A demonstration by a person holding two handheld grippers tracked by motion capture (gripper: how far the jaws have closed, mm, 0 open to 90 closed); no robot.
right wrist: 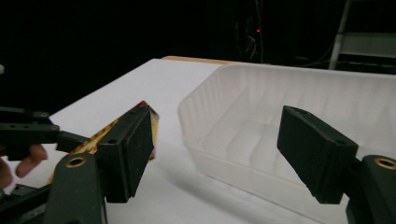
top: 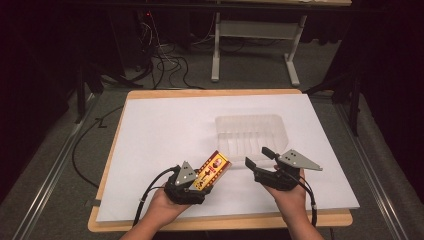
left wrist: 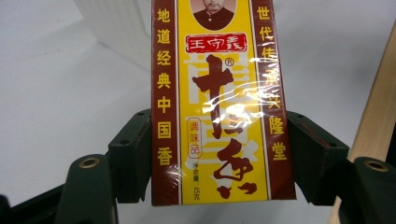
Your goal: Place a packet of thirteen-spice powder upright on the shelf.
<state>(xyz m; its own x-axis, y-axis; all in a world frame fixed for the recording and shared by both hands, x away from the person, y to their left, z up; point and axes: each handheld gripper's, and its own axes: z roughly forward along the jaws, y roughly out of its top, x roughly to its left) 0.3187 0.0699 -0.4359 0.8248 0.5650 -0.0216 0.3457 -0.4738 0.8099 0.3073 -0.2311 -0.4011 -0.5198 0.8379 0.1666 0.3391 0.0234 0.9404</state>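
Note:
A yellow and dark red seasoning box (top: 212,170) with Chinese print is held off the white sheet, its free end pointing toward the tray. My left gripper (top: 199,183) is shut on the box's near end; in the left gripper view both jaws press the long sides of the box (left wrist: 219,107). A clear ribbed plastic tray (top: 251,134) sits on the sheet just beyond both grippers. My right gripper (top: 256,157) stands open at the tray's near edge, nothing between its jaws; its view looks into the tray (right wrist: 299,121), with the box's tip (right wrist: 154,122) at the left.
A white sheet (top: 170,125) covers a wooden table (top: 220,221). Cables (top: 165,60) lie on the dark floor behind, and a white table frame (top: 255,45) stands beyond the far edge. The sheet's left and far parts lie bare.

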